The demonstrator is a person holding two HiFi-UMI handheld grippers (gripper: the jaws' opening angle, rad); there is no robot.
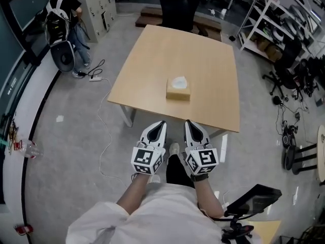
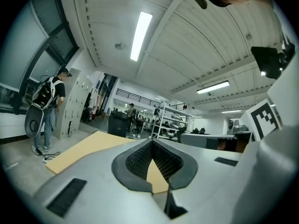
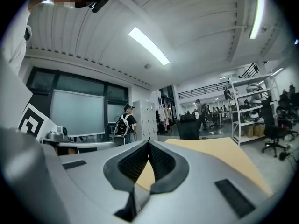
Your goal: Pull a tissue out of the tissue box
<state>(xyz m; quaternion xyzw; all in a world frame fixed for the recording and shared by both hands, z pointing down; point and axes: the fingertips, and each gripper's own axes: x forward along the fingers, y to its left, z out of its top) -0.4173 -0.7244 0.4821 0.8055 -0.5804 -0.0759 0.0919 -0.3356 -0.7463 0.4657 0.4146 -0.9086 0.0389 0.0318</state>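
A tan tissue box (image 1: 177, 91) with a white tissue (image 1: 179, 81) poking out of its top sits near the front middle of the light wooden table (image 1: 152, 60). Both grippers are held side by side, level, just short of the table's near edge, pointing at the box. My left gripper (image 1: 161, 124) is shut and empty; its ribbed pads (image 2: 140, 158) meet at the tip. The jaws of my right gripper (image 1: 188, 122) are likewise closed, with nothing held. In both gripper views only the tabletop (image 2: 86, 148) (image 3: 224, 157) shows beyond the jaws; the box is hidden.
A black chair (image 1: 179, 6) stands at the table's far side. A person with a backpack (image 1: 63, 14) stands at lockers back left, near a round fan (image 1: 63, 58) and a floor cable (image 1: 104, 136). Shelves (image 1: 274, 24) and office chairs (image 1: 284, 80) line the right.
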